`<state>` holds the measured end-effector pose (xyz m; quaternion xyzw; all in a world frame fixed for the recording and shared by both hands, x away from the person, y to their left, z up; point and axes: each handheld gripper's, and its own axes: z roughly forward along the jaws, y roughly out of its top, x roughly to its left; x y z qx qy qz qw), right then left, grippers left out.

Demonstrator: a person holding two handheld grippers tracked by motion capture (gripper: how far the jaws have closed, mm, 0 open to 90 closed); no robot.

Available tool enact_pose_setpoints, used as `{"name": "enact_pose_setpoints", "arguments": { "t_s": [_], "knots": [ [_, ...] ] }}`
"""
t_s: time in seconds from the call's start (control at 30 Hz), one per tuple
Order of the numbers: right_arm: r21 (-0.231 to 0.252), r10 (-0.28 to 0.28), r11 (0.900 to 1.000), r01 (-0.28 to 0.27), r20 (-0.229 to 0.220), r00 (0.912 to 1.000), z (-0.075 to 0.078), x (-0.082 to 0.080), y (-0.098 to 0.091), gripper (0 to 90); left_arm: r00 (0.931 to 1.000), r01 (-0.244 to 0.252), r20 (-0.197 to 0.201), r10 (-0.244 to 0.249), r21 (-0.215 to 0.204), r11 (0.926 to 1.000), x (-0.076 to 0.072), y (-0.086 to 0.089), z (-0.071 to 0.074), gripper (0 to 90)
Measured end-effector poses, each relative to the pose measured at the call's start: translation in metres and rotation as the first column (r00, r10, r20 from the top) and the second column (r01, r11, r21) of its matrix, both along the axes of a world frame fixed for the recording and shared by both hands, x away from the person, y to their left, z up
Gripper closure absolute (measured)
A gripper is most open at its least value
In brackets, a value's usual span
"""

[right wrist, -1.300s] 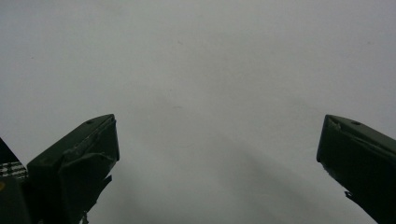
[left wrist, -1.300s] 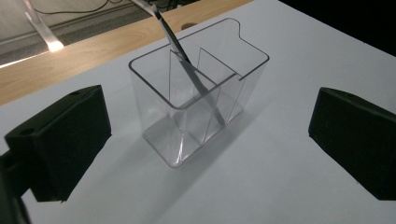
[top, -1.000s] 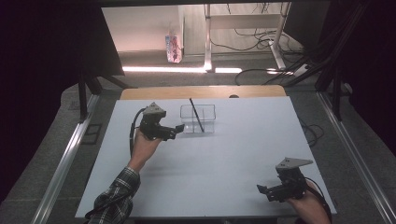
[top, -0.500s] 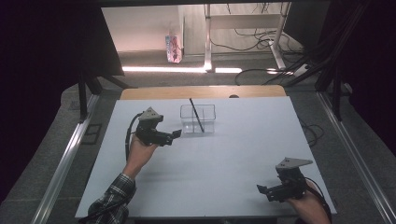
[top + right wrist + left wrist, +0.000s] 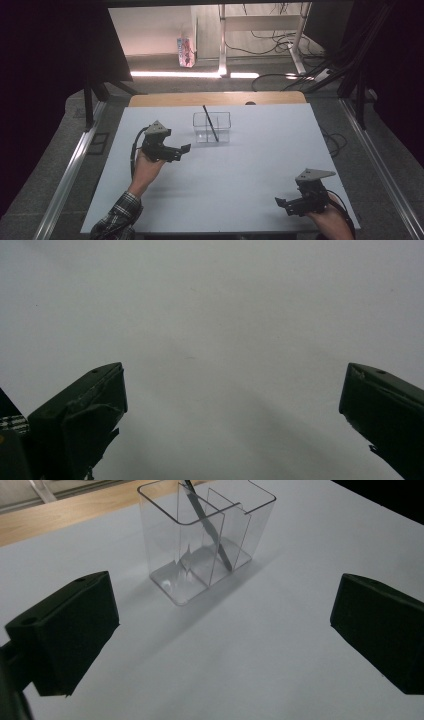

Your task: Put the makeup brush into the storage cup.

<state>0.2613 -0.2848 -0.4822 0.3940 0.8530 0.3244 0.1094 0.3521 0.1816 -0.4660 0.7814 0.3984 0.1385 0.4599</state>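
Left tongs point(image 5: 184, 148) have backed off toward the near left since a second ago, jaws wide and empty. Clear divided organizer point(image 5: 211, 127), far middle of the white surface point(image 5: 240, 170), holds a leaning dark pen point(image 5: 210, 122). Right tongs point(image 5: 281, 203) sit near right, wide too.

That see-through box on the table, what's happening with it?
A person holds a gripper in each hand. The clear box stands on the white table with a dark stick leaning inside. The left gripper is open beside it, holding nothing. The right gripper is open too, near the table's front edge.
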Motion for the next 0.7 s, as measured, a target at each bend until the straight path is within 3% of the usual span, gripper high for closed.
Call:
{"name": "enact_pose_setpoints", "arguments": {
  "t_s": [0.7],
  "knots": [
    [0.009, 0.008, 0.9999, -0.008, 0.007, 0.9999, 0.0, 0.0, 0.0, 0.0, 0.9996, 0.006, -0.028, -0.004, 0.066, 0.9978, -0.023, -0.001, -0.008, 0.0]
  ]
}}
